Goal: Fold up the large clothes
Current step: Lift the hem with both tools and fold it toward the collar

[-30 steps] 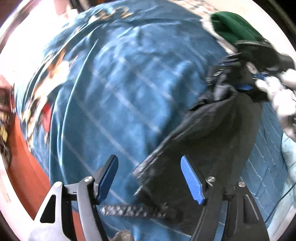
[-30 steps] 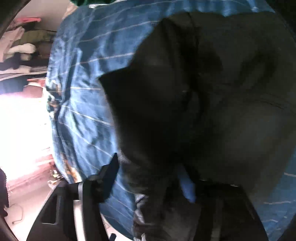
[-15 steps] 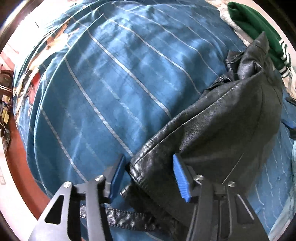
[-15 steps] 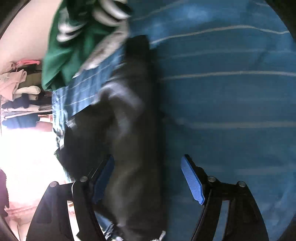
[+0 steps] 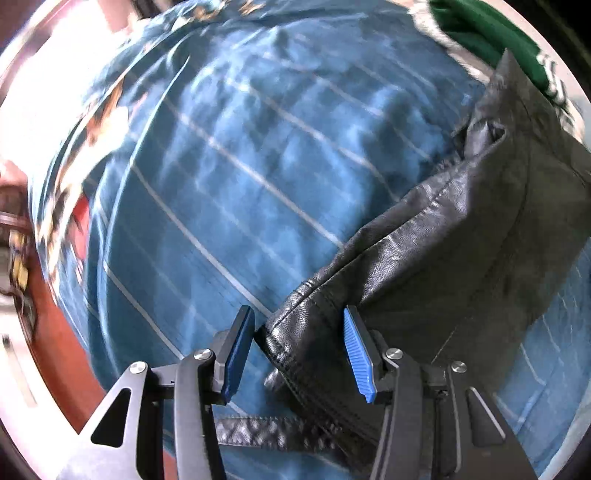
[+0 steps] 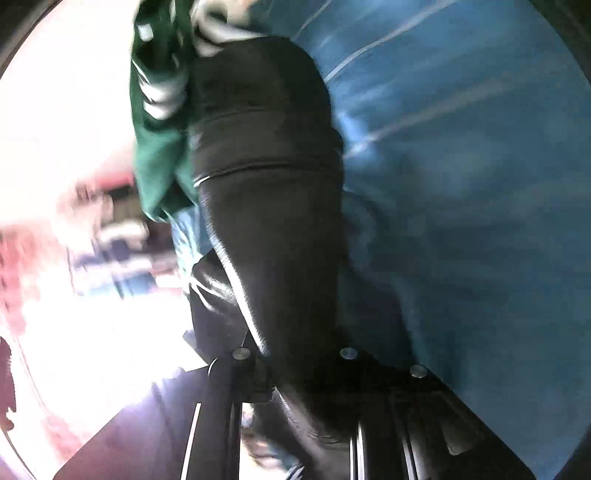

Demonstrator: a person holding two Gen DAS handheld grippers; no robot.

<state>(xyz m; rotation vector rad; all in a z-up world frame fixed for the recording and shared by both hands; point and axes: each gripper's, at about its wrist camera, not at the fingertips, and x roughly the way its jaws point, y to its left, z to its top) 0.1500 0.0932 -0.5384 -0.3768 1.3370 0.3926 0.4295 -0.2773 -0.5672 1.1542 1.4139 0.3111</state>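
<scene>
A black leather jacket (image 5: 461, 251) lies folded on a blue striped bedspread (image 5: 240, 166). My left gripper (image 5: 297, 312) points down at the jacket's near hem corner. Its blue pads (image 5: 356, 354) are shut on that thick stitched edge. A black strap (image 5: 258, 430) of the jacket trails under the fingers. In the right wrist view the jacket (image 6: 266, 184) runs away from me as a long dark band. My right gripper (image 6: 295, 332) is closing on it, with the leather between its jaws and covering the fingertips.
A green garment with white stripes (image 5: 491, 33) lies at the far end of the jacket, and the right wrist view shows this garment (image 6: 155, 166) too. The bedspread (image 6: 461, 184) fills the right side. Red-brown floor (image 5: 70, 354) lies past the bed's left edge.
The left jaws narrowed onto the jacket's hem corner and stayed there. The right gripper swung across the bed, and its wide-open jaws have come together on the jacket.
</scene>
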